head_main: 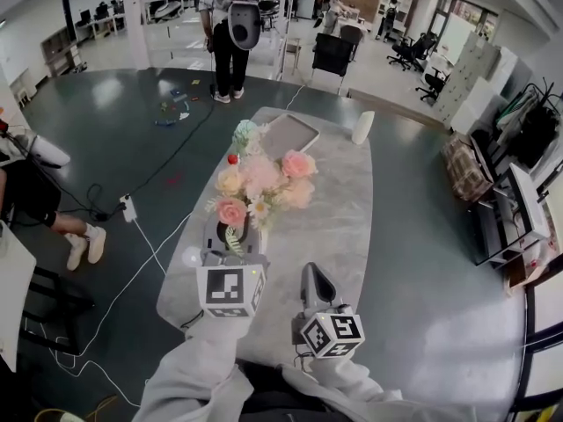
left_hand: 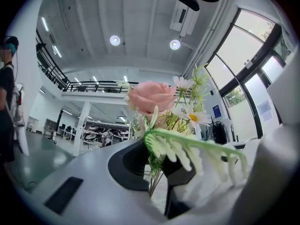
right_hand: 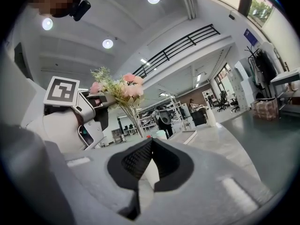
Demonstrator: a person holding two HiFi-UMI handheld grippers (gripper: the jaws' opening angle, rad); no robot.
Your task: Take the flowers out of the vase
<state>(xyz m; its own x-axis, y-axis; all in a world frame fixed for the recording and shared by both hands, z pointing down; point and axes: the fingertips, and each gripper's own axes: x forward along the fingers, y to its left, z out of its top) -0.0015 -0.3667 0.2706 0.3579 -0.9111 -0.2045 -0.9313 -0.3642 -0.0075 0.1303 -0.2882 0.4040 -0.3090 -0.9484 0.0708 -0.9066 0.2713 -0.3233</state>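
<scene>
A bouquet (head_main: 262, 183) of pink and cream roses, daisies and a green fern frond hangs over the grey marble table (head_main: 352, 222). My left gripper (head_main: 236, 240) is shut on its stems just below the blooms. In the left gripper view the stems pass between the left gripper's (left_hand: 157, 161) closed dark jaws, with a pink rose (left_hand: 151, 96) above them. The right gripper view has the bouquet (right_hand: 122, 86) held up by the left gripper (right_hand: 101, 109); the stems' lower ends are hidden. My right gripper (head_main: 314, 275) hovers beside it, its (right_hand: 151, 142) tips together, holding nothing I can see. No vase is plainly visible.
On the table's far end lie a grey tablet-like slab (head_main: 288, 135), a white cylinder (head_main: 362, 127), a pale teal cup (head_main: 245, 133) and a small red ball (head_main: 233, 158). A person (head_main: 230, 33) stands beyond the table near a chair (head_main: 332, 55). Cables (head_main: 145, 236) cross the floor at left.
</scene>
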